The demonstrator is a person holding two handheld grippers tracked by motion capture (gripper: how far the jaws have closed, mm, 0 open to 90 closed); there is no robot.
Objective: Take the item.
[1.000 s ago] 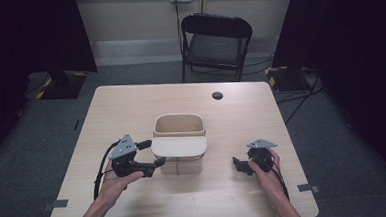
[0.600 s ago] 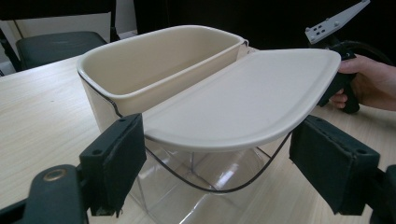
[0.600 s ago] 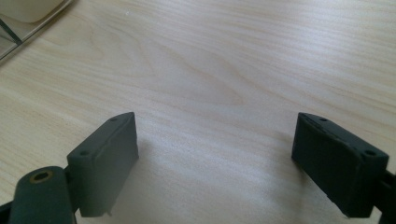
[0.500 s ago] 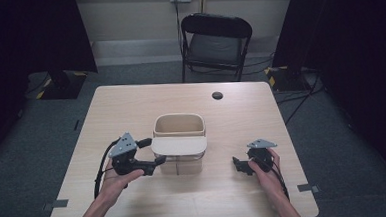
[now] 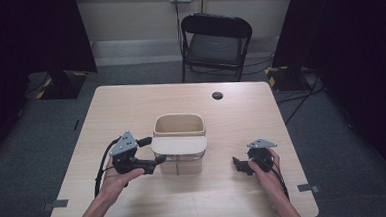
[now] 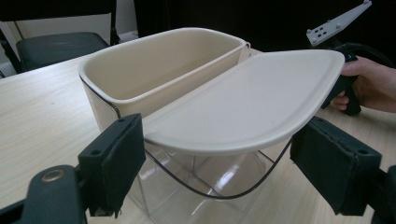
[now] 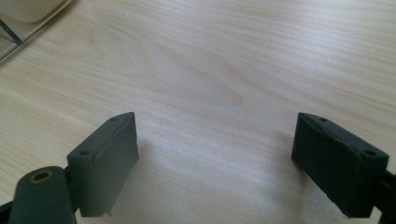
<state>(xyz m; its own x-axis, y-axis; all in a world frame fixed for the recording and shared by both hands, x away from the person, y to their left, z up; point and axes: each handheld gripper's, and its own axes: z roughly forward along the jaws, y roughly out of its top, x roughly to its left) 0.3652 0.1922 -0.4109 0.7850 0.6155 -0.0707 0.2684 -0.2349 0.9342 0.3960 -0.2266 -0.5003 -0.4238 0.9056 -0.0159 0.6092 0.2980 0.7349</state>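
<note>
A clear box [image 5: 181, 165] stands mid-table with a cream tub [image 5: 179, 125] set in its far half. A cream lid [image 5: 179, 145] lies flat over its near half. My left gripper [image 5: 154, 150] reaches in level from the left and straddles the lid's [image 6: 243, 102] left end. Its jaws have just been opening, and the pads [image 6: 116, 158] stand just off the lid's edges, so the left gripper [image 6: 215, 140] is open. My right gripper [image 5: 238, 166] rests open on the table to the right of the box, with only bare wood between the fingers of this right gripper [image 7: 215, 140].
A small black round object [image 5: 217, 95] lies near the table's far edge. A black folding chair [image 5: 216, 42] stands behind the table [image 5: 282, 134]. The other hand and its gripper [image 6: 345, 79] show beyond the lid.
Both hands, the box and the lid keep their places; any widening of the left jaws is too slight to make out.
</note>
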